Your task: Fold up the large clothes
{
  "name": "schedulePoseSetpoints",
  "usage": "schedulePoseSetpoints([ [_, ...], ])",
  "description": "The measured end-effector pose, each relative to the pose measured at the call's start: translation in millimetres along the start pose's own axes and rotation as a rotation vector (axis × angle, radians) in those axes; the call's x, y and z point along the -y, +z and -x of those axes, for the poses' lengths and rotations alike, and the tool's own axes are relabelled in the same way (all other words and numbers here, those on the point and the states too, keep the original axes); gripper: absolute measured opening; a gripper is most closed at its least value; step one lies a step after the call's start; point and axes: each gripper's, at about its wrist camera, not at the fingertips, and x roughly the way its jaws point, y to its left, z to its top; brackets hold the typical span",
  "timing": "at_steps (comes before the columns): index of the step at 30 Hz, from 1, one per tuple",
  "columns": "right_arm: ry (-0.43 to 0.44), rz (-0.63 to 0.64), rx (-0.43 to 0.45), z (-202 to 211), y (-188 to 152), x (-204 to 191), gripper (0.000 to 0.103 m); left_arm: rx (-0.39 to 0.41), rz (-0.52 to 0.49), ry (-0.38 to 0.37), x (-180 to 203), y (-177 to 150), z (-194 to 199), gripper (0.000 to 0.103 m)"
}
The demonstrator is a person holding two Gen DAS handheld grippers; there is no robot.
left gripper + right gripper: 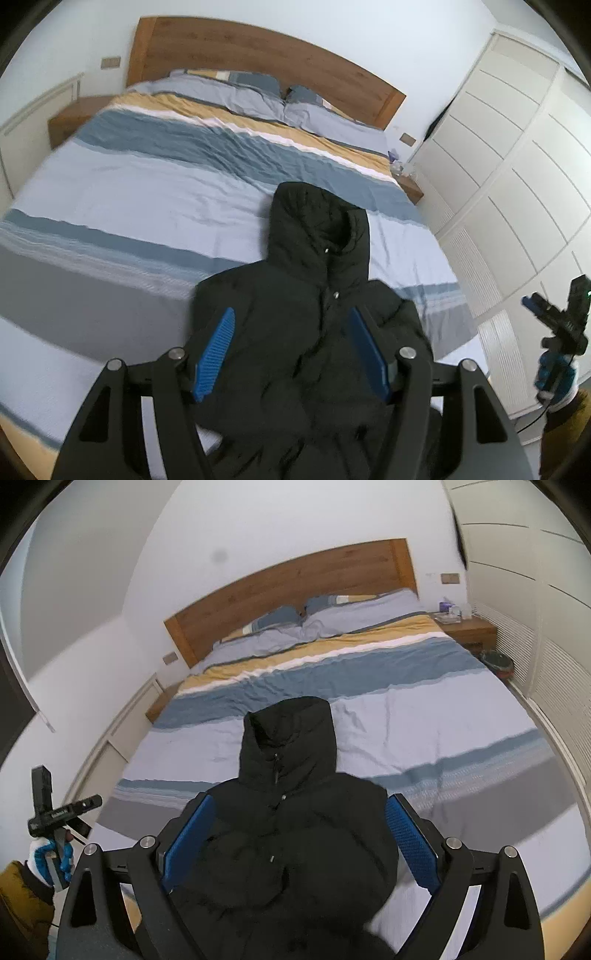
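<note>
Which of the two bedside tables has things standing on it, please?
The bedside table on the wardrobe side of the bed carries small items; the other bedside table, across the bed, shows a bare top.

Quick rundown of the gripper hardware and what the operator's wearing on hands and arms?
Both units match: the left gripper and the right gripper have black linkage arms with silver pivot bolts and ribbed blue pads on the jaws. Seen from the side, each has a black handheld body; a thin black cable trails from the right unit. The operator wears blue-and-white gloves and mustard-brown sleeves.
</note>
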Motion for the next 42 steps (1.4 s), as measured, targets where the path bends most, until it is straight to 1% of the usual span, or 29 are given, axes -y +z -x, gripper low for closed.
schedulePoseSetpoints([
  [2,0.008,0.008,-0.023,-43.5,14.1,2.5,0.093,-0.009,0.024,-0.015,-3.2,11.5,-33.2,0.063],
  [4,0.013,0.011,-0.039,-79.9,23.7,5.0,0.093,-0.023,0.056,-0.029,-9.8,26.9,-79.3,0.063],
  [5,0.021,0.011,-0.047,-100.5,29.9,7.3,0.093,-0.025,0.063,-0.031,-11.9,31.5,-93.5,0.063],
  [6,0.023,0.013,-0.058,-130.1,37.4,10.1,0.093,-0.023,0.078,-0.029,-16.3,39.8,-116.2,0.063],
  [10,0.016,0.011,-0.100,-220.7,56.3,19.0,0.093,-0.020,0.140,-0.053,-34.6,60.0,-185.4,0.063],
  [11,0.011,0.012,-0.107,-237.1,59.6,21.6,0.093,-0.022,0.164,-0.062,-39.6,67.1,-207.8,0.063],
  [14,0.011,-0.027,-0.125,-296.7,71.1,34.8,0.093,-0.015,0.224,-0.094,-51.7,82.7,-256.5,0.063],
  [15,0.012,-0.038,-0.127,-308.2,73.1,37.7,0.093,-0.009,0.243,-0.102,-53.3,87.5,-270.2,0.063],
  [17,0.011,-0.048,-0.128,-339.8,80.3,43.8,0.093,-0.003,0.284,-0.142,-57.1,96.9,-299.6,0.063],
  [19,0.004,-0.058,-0.122,-359.8,85.8,47.2,0.093,-0.001,0.301,-0.154,-57.5,103.8,-323.9,0.063],
  [21,0.017,-0.090,-0.114,-380.3,90.1,51.6,0.093,-0.006,0.301,-0.159,-54.8,109.9,-347.8,0.063],
  [23,0.012,-0.098,-0.120,-397.3,94.3,52.2,0.093,-0.014,0.293,-0.145,-51.9,113.1,-364.6,0.063],
  [29,-0.054,-0.091,-0.149,-439.9,99.4,53.0,0.093,-0.038,0.306,-0.093,-51.4,119.1,-402.9,0.063],
  [30,-0.064,-0.099,-0.156,-446.3,100.0,54.5,0.092,-0.054,0.308,-0.071,-52.0,118.9,-409.3,0.063],
  [32,-0.069,-0.102,-0.172,-455.0,100.4,54.3,0.084,-0.077,0.317,-0.040,-53.8,117.6,-420.1,0.063],
  [34,-0.098,-0.087,-0.205,-465.8,100.6,53.7,0.059,-0.104,0.326,-0.007,-57.3,113.7,-429.8,0.063],
  [35,-0.108,-0.075,-0.213,-469.1,100.2,53.1,0.055,-0.116,0.324,0.004,-58.0,111.7,-433.8,0.060],
  [36,-0.119,-0.057,-0.221,-472.4,99.9,51.5,0.048,-0.126,0.309,0.021,-57.3,110.3,-437.9,0.056],
  [37,-0.131,-0.031,-0.231,-475.3,99.0,48.8,0.036,-0.137,0.292,0.034,-56.0,109.3,-440.3,0.041],
  [38,-0.137,-0.015,-0.234,-475.4,98.3,47.0,0.029,-0.151,0.273,0.042,-54.2,108.0,-442.8,0.028],
  [39,-0.141,0.009,-0.231,-473.7,97.0,43.8,0.021,-0.157,0.246,0.053,-50.6,106.7,-443.3,0.023],
  [40,-0.140,0.023,-0.225,-471.3,96.2,41.3,0.018,-0.155,0.222,0.064,-47.1,106.2,-441.7,0.014],
  [41,-0.139,0.036,-0.219,-468.2,95.6,39.6,0.016,-0.150,0.191,0.073,-41.7,105.4,-438.6,0.010],
  [42,-0.137,0.053,-0.210,-462.1,95.5,36.7,0.015,-0.148,0.180,0.074,-39.0,105.0,-436.7,0.009],
])
